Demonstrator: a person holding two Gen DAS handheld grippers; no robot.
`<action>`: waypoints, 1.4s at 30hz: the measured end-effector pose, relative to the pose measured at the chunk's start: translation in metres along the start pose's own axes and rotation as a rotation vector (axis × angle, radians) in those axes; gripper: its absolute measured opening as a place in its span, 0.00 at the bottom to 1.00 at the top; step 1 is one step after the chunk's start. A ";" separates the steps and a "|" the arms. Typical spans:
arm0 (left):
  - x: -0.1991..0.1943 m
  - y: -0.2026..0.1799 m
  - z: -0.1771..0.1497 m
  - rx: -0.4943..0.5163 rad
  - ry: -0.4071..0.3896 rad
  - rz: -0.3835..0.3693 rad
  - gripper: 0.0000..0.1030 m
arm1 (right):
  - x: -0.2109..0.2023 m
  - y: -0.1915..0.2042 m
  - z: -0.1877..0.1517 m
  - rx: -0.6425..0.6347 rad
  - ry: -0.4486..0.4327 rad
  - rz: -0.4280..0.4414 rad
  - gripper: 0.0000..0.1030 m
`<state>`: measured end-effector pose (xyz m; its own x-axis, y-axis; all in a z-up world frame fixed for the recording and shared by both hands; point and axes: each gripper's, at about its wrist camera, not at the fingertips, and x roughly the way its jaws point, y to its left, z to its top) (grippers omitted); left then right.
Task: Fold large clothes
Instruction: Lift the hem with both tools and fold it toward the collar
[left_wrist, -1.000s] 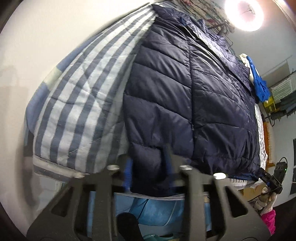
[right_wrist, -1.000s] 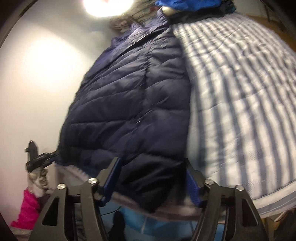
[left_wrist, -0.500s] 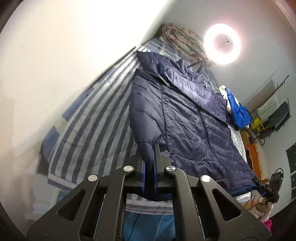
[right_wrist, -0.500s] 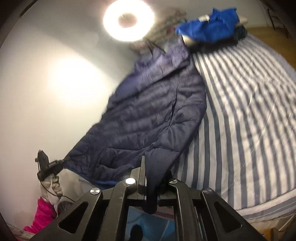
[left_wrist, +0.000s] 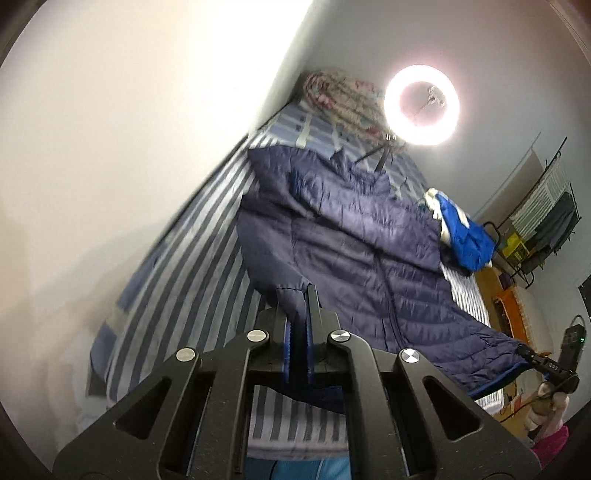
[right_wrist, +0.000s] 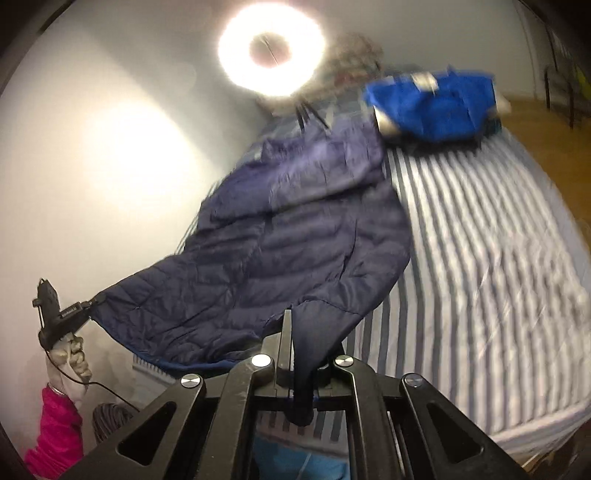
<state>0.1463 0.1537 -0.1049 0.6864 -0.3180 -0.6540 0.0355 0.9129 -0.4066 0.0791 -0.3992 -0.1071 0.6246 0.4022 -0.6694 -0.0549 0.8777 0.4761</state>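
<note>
A navy quilted puffer jacket (left_wrist: 369, 251) lies lengthwise on a blue-and-white striped bed (left_wrist: 192, 266), collar toward the far end. My left gripper (left_wrist: 299, 299) is shut on one bottom corner of the jacket and holds it up off the bed. My right gripper (right_wrist: 295, 325) is shut on the other bottom corner, and the hem (right_wrist: 236, 295) hangs lifted between them. The right gripper shows in the left wrist view (left_wrist: 546, 365), the left gripper in the right wrist view (right_wrist: 62, 314).
A bright blue garment (right_wrist: 428, 103) lies at the far end of the bed beside the jacket. A ring light (left_wrist: 421, 105) stands at the head, with a patterned bundle (left_wrist: 340, 96) behind it. A white wall (left_wrist: 110, 147) runs along the bed; a clothes rack (left_wrist: 546, 221) stands at right.
Both grippers closed on the jacket's bottom corners, then rose and pulled back. The lower jacket has lifted off the bed and more of the room shows.
</note>
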 end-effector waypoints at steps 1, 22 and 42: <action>0.001 -0.001 0.006 -0.001 -0.010 0.001 0.03 | -0.005 0.006 0.008 -0.029 -0.019 -0.021 0.03; 0.189 -0.043 0.174 0.083 0.005 0.116 0.03 | 0.127 -0.030 0.190 0.003 -0.050 -0.172 0.03; 0.365 -0.015 0.201 -0.001 0.194 0.108 0.51 | 0.289 -0.100 0.242 -0.009 0.080 -0.175 0.24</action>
<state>0.5425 0.0752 -0.2091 0.5332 -0.2614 -0.8046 -0.0313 0.9443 -0.3276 0.4539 -0.4339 -0.2103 0.5610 0.2620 -0.7852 0.0418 0.9384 0.3430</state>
